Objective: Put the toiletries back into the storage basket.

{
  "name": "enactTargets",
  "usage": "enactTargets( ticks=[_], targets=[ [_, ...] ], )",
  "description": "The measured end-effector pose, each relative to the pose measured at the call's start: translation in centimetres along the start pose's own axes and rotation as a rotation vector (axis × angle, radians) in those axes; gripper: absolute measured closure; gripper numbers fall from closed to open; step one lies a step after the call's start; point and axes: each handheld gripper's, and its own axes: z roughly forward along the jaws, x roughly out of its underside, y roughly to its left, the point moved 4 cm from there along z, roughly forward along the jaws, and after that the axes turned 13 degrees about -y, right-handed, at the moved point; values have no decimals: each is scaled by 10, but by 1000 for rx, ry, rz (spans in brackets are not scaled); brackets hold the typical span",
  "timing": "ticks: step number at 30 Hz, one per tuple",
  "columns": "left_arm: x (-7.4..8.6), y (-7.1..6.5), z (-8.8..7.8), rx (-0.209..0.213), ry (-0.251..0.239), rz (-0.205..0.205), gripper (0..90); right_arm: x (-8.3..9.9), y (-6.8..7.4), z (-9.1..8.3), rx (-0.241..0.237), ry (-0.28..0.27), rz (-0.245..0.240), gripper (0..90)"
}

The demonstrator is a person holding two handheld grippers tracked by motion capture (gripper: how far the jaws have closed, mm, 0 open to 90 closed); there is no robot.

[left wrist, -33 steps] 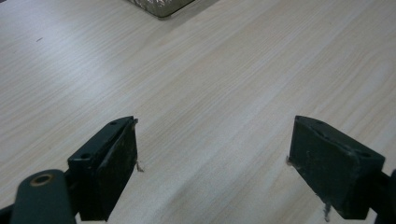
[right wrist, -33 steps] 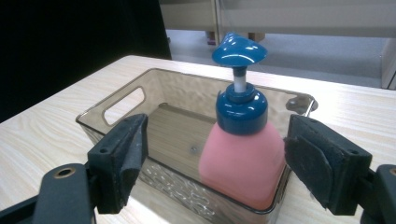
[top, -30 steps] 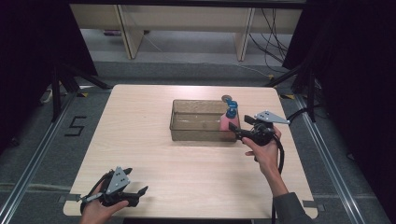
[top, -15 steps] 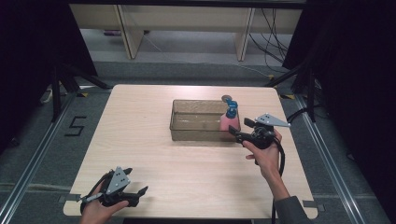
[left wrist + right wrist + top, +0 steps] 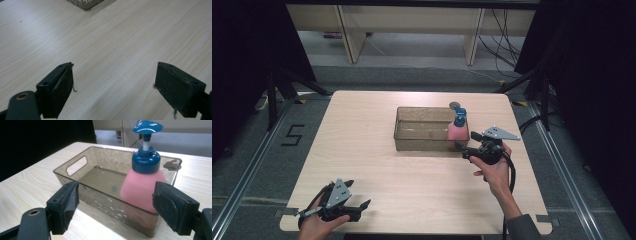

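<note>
A pink soap bottle (image 5: 456, 131) with a blue pump top stands upright inside the right end of a clear brown bin (image 5: 422, 142) at the table's middle. My right gripper (image 5: 464, 150) hovers just outside the bin's near right corner, open, pointing at it. In the right gripper view the bottle (image 5: 142, 187) stands behind the bin's wall (image 5: 75, 165), beyond the wide-apart jaws of the right gripper (image 5: 116, 192), which touch nothing. My left gripper (image 5: 357, 193) rests open at the table's near left edge. The left gripper (image 5: 113, 75) has bare wood between its jaws.
A small dark round object (image 5: 455, 105) lies on the table just behind the bin's far right corner. A corner of the bin (image 5: 86, 3) shows at the top of the left gripper view. Shelving legs and cables stand on the floor beyond the table's far edge.
</note>
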Motion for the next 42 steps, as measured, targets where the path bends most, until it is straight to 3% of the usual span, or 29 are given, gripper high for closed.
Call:
enactTargets(
  ticks=[1, 2, 3, 4, 6, 9, 10, 12, 13, 15, 17, 18, 20, 22, 23, 24, 25, 26, 27, 29, 30, 31, 33, 34, 36, 38, 39, 41, 42],
  targets=[
    [0, 0, 1, 0, -4, -2, 149, 0, 3, -1, -3, 5, 18, 224],
    [-1, -1, 1, -1, -13, -14, 150, 0, 1, -1, -9, 2, -21, 225],
    [-1, -1, 2, 2, -13, -13, 150, 0, 5, -2, -13, 6, 18, 225],
    [0, -1, 1, 3, -11, -10, 149, 0, 3, -2, -14, -7, -29, 225],
    [0, -1, 1, 4, -6, -6, 149, 2, 7, -3, -9, 17, 11, 224],
    [0, -2, 3, 4, -26, -20, 149, 4, 7, -4, -25, 0, -29, 222],
    [0, -1, 1, 7, -3, -2, 149, 5, 10, -4, -28, 11, 21, 221],
    [0, -1, 1, 3, -6, -6, 149, 6, 10, -5, -39, 11, -3, 221],
    [-1, -2, 3, 0, -31, -24, 150, 7, 12, -5, -39, 13, 24, 221],
    [0, 0, 0, 2, 0, -3, 149, 8, 10, -6, -32, 10, -16, 221],
    [0, 0, 1, 3, -4, -2, 149, 9, 14, -7, -41, 17, 21, 219],
    [0, 0, 1, -1, -5, 3, 149, 9, 13, -8, -45, 17, 0, 218],
    [0, -2, 2, 3, -22, -20, 149, 10, 15, -8, -47, 3, 12, 219],
    [0, 0, 1, 2, -4, -4, 149, 11, 13, -9, -49, -4, -27, 219],
    [0, 0, 1, 1, -2, 1, 149, 11, 15, -9, -53, 5, -13, 219],
    [0, 0, 2, 3, -15, -3, 149, 12, 19, -11, -53, 22, 36, 219],
    [0, -2, 2, -1, -27, -27, 149, 12, 15, -10, -57, -4, -27, 219],
    [0, -2, 3, 0, -28, -26, 149, 13, 18, -11, -55, 15, 4, 219],
    [0, 0, 0, 0, 2, -1, 150, 13, 19, -12, -60, 21, 6, 219],
    [0, 0, 0, -2, -1, -6, 149, 15, 22, -13, -58, 34, 30, 219],
    [0, -2, 3, 0, -29, -25, 149, 15, 23, -12, -73, 16, 28, 219],
    [-1, -1, 2, 4, -19, -23, 149, 15, 22, -13, -73, 5, -10, 219],
    [-1, -1, 1, 4, -13, -15, 149, 17, 28, -14, -90, 21, 47, 219],
    [-1, -2, 2, 5, -22, -26, 149, 17, 28, -14, -90, 21, 47, 219],
    [0, -2, 2, 1, -19, -26, 149, 17, 28, -15, -96, 23, 26, 219],
    [0, 0, 0, 5, 1, -1, 150, 17, 28, -14, -98, 9, 4, 219],
    [0, 0, 1, 8, -5, -3, 149, 18, 30, -15, -100, 32, 15, 219],
    [0, -1, 1, 7, -6, -5, 149, 18, 31, -14, -108, 7, 2, 219],
    [0, -1, 1, 9, -1, -4, 149, 19, 31, -15, -103, 20, -2, 219]
  ],
)
